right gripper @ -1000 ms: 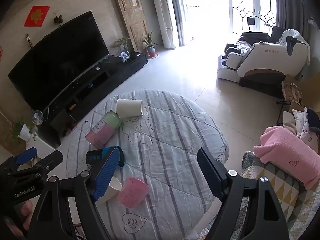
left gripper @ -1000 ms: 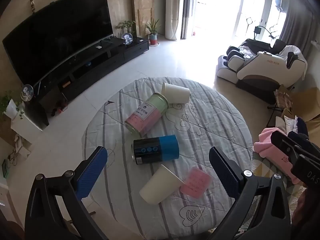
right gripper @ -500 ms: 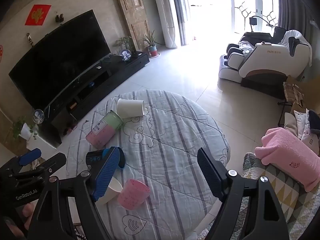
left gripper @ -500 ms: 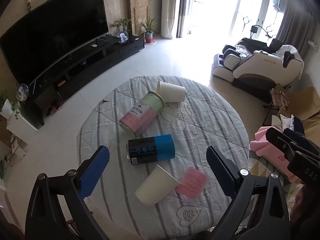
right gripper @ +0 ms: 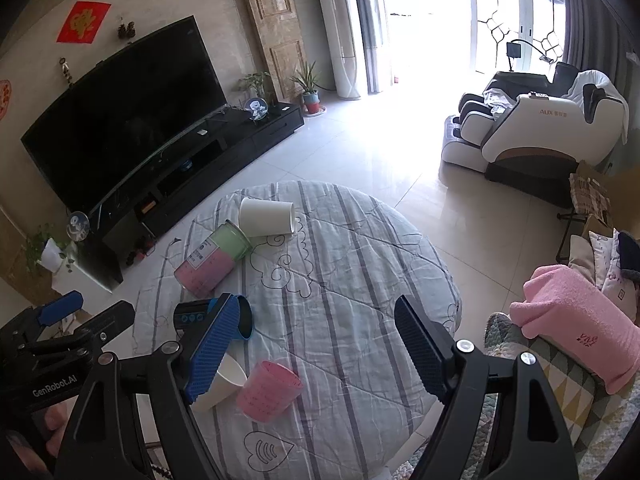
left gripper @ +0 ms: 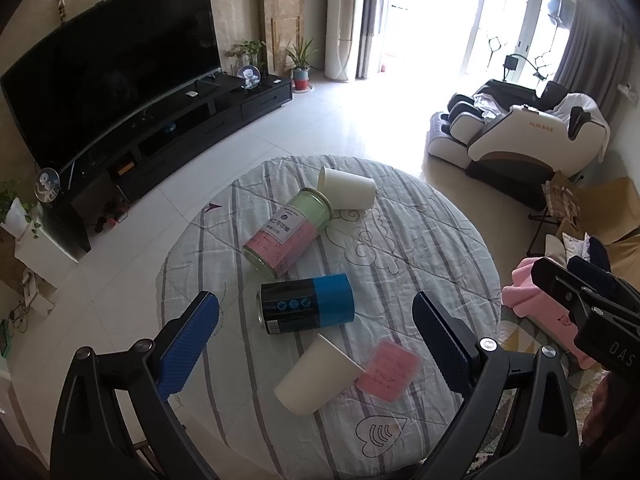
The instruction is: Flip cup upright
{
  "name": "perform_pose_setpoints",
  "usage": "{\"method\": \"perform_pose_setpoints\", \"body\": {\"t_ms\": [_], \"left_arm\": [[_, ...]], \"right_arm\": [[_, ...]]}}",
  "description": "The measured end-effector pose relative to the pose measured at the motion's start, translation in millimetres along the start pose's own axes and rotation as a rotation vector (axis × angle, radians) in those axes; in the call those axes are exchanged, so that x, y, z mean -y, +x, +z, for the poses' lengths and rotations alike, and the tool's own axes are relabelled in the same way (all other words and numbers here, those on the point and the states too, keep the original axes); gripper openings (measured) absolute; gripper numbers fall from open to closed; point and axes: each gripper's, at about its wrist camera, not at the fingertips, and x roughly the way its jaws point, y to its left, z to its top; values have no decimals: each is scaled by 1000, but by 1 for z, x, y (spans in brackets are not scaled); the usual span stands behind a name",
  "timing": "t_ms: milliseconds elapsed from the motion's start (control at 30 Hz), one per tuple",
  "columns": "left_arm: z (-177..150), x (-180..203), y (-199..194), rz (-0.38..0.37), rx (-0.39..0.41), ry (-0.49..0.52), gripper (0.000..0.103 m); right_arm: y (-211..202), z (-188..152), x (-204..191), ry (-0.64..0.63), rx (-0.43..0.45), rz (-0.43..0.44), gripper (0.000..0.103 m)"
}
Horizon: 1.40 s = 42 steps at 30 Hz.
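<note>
Several cups lie on their sides on a round table with a striped grey cloth. Nearest are a white paper cup and a pink cup; both also show in the right wrist view, the white one partly behind a finger, the pink one in full. A blue-and-black can, a pink-and-green jar and a second white cup lie farther back. My left gripper is open above the near cups. My right gripper is open and empty over the near table edge.
A large TV on a black stand is at the far left. A massage chair stands at the far right. A pink towel on a sofa arm lies to the right. The left gripper body is at the right wrist view's left edge.
Both grippers have shifted only slightly; the table and cups sit a little differently in each view. Jaws stay open and no cup has moved.
</note>
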Motion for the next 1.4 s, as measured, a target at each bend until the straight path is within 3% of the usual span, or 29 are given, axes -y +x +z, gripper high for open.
{"method": "perform_pose_setpoints", "body": {"t_ms": [267,333,533,700,1400], "left_arm": [[1,-4,-3,16,15,-11,98],[5,-6,-13,19,64,-20,98],[13,-3,-68,-8,369,-6,98],[14,-1,-78,-13,435,9,98],[9,4,-84,7,421,8,98]], "right_arm": [[-2,2,-2,-6,8,-6,81],[-7,3,-3,-5,35,-7,81],[-65,14,-7,-12,353,-8,81],[-88,9,-9,-29,492,-3,81],[-81,7,-14,-54,437,8,81]]}}
